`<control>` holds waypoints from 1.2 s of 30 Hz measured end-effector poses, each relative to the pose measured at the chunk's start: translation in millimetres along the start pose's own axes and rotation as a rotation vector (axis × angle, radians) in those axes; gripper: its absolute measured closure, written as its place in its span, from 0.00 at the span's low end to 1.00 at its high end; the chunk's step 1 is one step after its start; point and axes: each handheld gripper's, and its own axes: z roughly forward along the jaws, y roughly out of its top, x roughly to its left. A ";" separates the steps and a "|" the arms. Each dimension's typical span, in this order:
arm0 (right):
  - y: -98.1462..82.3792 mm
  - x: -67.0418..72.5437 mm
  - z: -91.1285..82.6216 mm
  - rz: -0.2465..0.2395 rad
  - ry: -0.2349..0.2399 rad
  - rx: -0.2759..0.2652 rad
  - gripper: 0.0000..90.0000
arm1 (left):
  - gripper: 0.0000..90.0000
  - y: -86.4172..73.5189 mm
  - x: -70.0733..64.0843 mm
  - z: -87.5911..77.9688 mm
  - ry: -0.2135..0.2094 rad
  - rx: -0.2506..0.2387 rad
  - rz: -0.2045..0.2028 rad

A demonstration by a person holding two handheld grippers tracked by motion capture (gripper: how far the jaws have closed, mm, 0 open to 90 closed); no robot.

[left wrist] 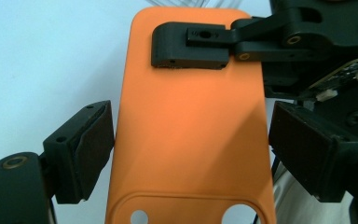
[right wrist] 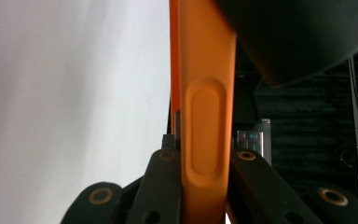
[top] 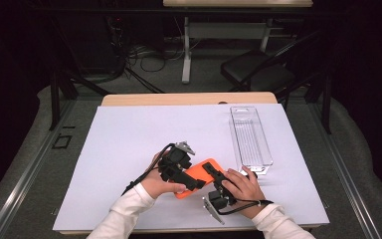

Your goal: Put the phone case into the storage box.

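Note:
An orange phone case [top: 199, 172] is held between both grippers just above the white mat, near the table's front edge. My left gripper [top: 191, 181] comes in from the left; in the left gripper view its two pads sit against the long sides of the case [left wrist: 191, 116], so the left gripper [left wrist: 191, 149] is shut on it across its width. My right gripper [top: 210, 168] reaches in from the right and pinches the far end of the case; one of its fingers [left wrist: 191, 46] lies flat on the case's back. The right gripper [right wrist: 205, 172] is clamped on the case's thin edge [right wrist: 205, 116].
A clear plastic tray [top: 250, 139] lies lengthwise on the mat's right side, just beyond the right hand. The white mat [top: 129, 144] covers most of the wooden table [top: 189, 98]. A black chair [top: 258, 69] and cables stand behind the table.

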 end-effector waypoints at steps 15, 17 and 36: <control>-7.2 -1.9 -1.4 0.047 0.019 0.009 0.97 | 0.17 -2.2 6.6 -22.6 0.020 -0.069 0.008; -8.6 -2.5 -1.8 0.061 0.021 0.012 0.97 | 0.17 -2.6 8.3 -25.6 0.023 -0.075 0.004; -12.3 -5.2 -2.1 0.105 0.018 0.009 0.97 | 0.18 -6.5 18.5 -38.2 0.073 -0.097 -0.009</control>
